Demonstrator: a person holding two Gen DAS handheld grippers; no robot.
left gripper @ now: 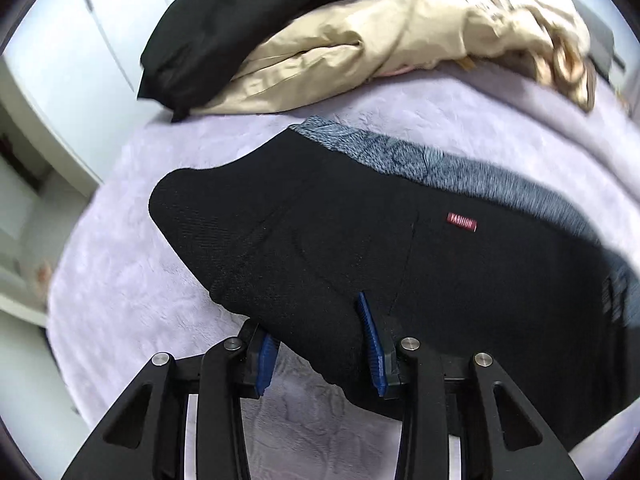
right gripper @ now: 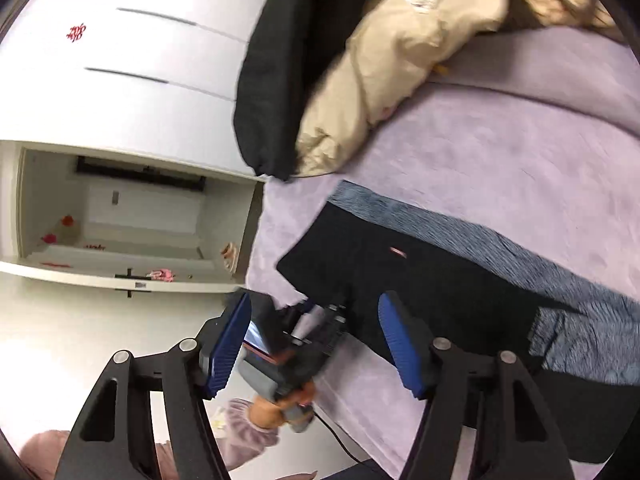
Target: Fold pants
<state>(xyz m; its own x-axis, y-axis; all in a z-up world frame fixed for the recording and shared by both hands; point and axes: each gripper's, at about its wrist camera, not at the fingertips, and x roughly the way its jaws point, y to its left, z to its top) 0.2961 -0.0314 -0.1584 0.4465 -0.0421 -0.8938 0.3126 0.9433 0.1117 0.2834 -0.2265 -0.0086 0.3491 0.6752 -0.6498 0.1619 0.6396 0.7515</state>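
**A:** Is there any writing to read?

**B:** Yes. A small red label sewn on the black pants reads "FASHION" in pale capitals. In the right wrist view, a red paper decoration sits on a white cabinet at upper left; its characters are too blurred to read.

**A:** How do the pants lie?

**B:** Flat on a bed under a lilac plush blanket, filling the middle and right of the left wrist view. The long axis runs from a rounded black end at centre left down to the lower right. A grey heathered band follows the upper edge (it looks like a lining or waistband, I cannot tell which).

**A:** And the tongs?

**B:** The left tongs straddle a fold of black cloth at the lower edge, blue pads on either side; whether they press on it I cannot tell. The right tongs stand spread, with nothing between the pads, above the pants' edge. Beyond them a hand in a lilac sleeve holds the other tool.

**A:** The room?

**B:** A beige garment and a black garment are heaped at the top of the bed. An open white shelf holds small red and pink things.
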